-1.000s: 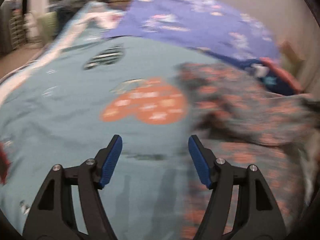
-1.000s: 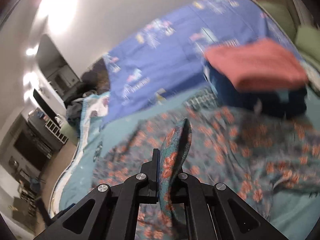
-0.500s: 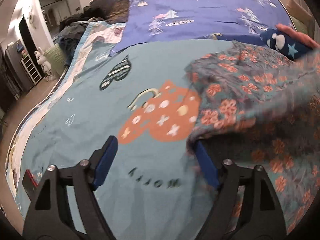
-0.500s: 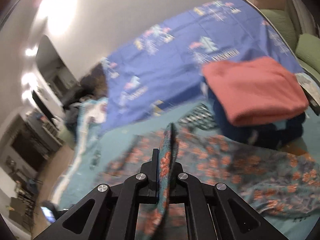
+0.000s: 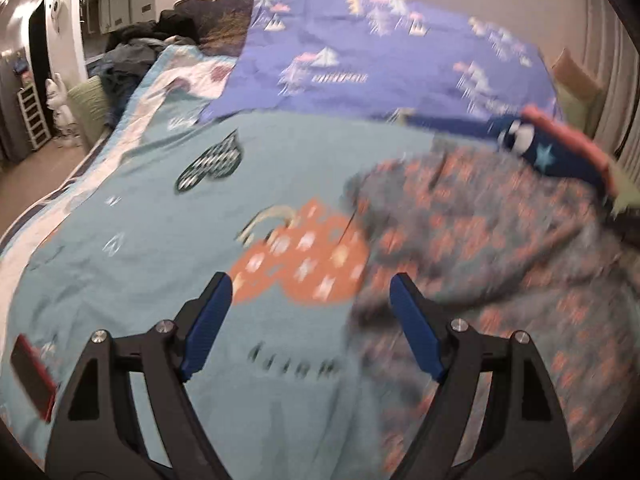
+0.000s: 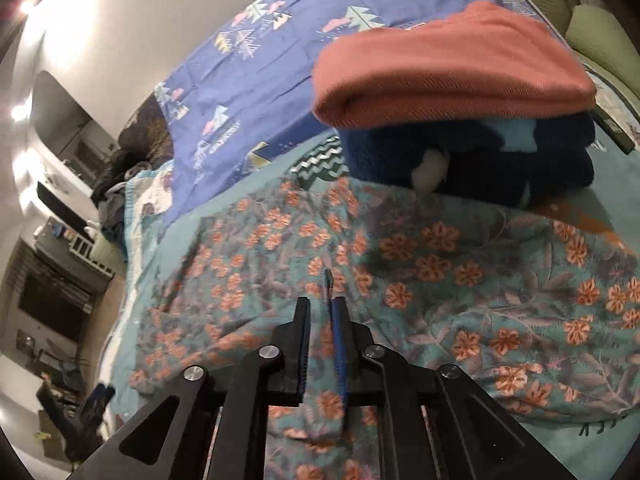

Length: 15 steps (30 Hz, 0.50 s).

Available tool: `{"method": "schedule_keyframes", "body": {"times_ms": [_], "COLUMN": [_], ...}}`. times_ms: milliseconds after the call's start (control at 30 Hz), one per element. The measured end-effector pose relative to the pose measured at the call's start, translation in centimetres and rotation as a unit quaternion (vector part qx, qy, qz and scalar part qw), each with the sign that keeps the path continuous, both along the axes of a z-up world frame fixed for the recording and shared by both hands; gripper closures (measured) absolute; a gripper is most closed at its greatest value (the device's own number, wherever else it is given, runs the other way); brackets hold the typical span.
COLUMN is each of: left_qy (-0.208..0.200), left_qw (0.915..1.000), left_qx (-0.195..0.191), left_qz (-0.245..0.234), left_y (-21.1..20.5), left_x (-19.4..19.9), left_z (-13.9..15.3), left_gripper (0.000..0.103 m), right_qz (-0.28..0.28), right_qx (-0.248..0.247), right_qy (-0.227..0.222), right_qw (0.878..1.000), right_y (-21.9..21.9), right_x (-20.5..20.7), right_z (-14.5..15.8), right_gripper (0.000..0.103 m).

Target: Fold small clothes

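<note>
A teal garment with orange flowers (image 6: 440, 280) lies spread on the teal bedspread (image 5: 160, 208); it also shows blurred at the right of the left wrist view (image 5: 500, 240). My right gripper (image 6: 322, 304) is low over the garment, its jaws a narrow gap apart with a thin edge of the cloth standing between them. My left gripper (image 5: 310, 304) is open and empty above the bedspread, its right finger (image 5: 412, 328) by the garment's left edge.
A folded stack, a salmon cloth (image 6: 448, 68) on navy star-print clothes (image 6: 472, 160), sits just behind the garment. A purple sheet (image 5: 380, 64) covers the bed's far end. A red-edged flat object (image 5: 32, 376) lies at the bed's left. The floor and shelves (image 5: 34, 116) are at the left.
My right gripper has come down with the garment from mid-air to the bed, nearer the folded stack, and its jaws have parted slightly. My left gripper stayed open and drew back a little.
</note>
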<state>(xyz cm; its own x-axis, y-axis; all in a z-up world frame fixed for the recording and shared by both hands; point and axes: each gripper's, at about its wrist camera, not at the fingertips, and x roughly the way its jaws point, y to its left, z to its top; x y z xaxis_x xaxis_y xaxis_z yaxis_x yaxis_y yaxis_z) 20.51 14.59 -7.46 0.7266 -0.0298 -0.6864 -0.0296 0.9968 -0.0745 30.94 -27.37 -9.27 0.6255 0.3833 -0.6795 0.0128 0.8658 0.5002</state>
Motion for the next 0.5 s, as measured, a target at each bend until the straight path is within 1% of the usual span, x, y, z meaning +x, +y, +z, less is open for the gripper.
{"method": "schedule_keyframes", "body": {"times_ms": [67,100,167,200,233,267,300,333,367,400,433,467,500], "left_qy": [0.003,0.016,0.054,0.079,0.096,0.116,0.136,0.141,0.135,0.114,0.107,0.105,0.094], "left_qw": [0.9996,0.9989,0.9963,0.9944,0.9923,0.9886,0.9818,0.9769,0.9745,0.9751,0.974,0.9727,0.974], "left_qx": [-0.015,-0.026,-0.044,-0.051,-0.061,-0.08,-0.121,-0.151,-0.172,-0.183,-0.19,-0.198,-0.2], "left_qz": [-0.022,-0.035,-0.051,-0.049,-0.049,-0.052,-0.054,-0.055,-0.049,-0.052,-0.061,-0.061,-0.049], "left_y": [-0.2,-0.2,-0.3,-0.4,-0.4,-0.5,-0.5,-0.7,-0.7,-0.9,-1.1,-1.2,-1.2], "left_x": [2.4,4.5,7.9,9.9,11.2,12.5,13.8,14.0,14.1,14.2,14.2,14.2,14.0], "left_z": [0.1,-0.4,-1.9,-3.2,-4.1,-5.2,-6.4,-7.0,-7.2,-6.8,-6.5,-6.1,-5.4], "left_gripper": [0.021,0.021,0.021,0.021,0.021,0.021,0.024,0.028,0.033,0.059,0.081,0.096,0.096], "right_qz": [0.003,0.008,0.014,0.016,0.017,0.019,0.02,0.022,0.025,0.028,0.028,0.028,0.024], "right_qx": [0.001,0.0,-0.004,-0.006,-0.006,-0.003,0.002,0.008,0.013,0.014,0.011,0.003,-0.006], "right_qy": [0.0,0.005,0.02,0.03,0.035,0.041,0.046,0.049,0.052,0.055,0.057,0.057,0.049], "right_qw": [1.0,1.0,1.0,0.999,0.999,0.999,0.999,0.999,0.998,0.998,0.998,0.998,0.998], "right_y": [0.3,0.5,0.9,1.1,1.2,1.3,1.3,1.3,1.4,1.6,1.7,2.0,2.2], "right_x": [0.1,0.2,0.4,0.4,0.3,0.2,0.1,0.0,0.0,0.2,0.3,0.6,0.6], "right_z": [0.1,-0.2,-0.9,-1.4,-1.7,-2.1,-2.5,-2.9,-3.3,-3.7,-4.0,-4.2,-4.1], "right_gripper": [0.076,0.072,0.069,0.069,0.069,0.069,0.068,0.068,0.065,0.065,0.065,0.071,0.1]}}
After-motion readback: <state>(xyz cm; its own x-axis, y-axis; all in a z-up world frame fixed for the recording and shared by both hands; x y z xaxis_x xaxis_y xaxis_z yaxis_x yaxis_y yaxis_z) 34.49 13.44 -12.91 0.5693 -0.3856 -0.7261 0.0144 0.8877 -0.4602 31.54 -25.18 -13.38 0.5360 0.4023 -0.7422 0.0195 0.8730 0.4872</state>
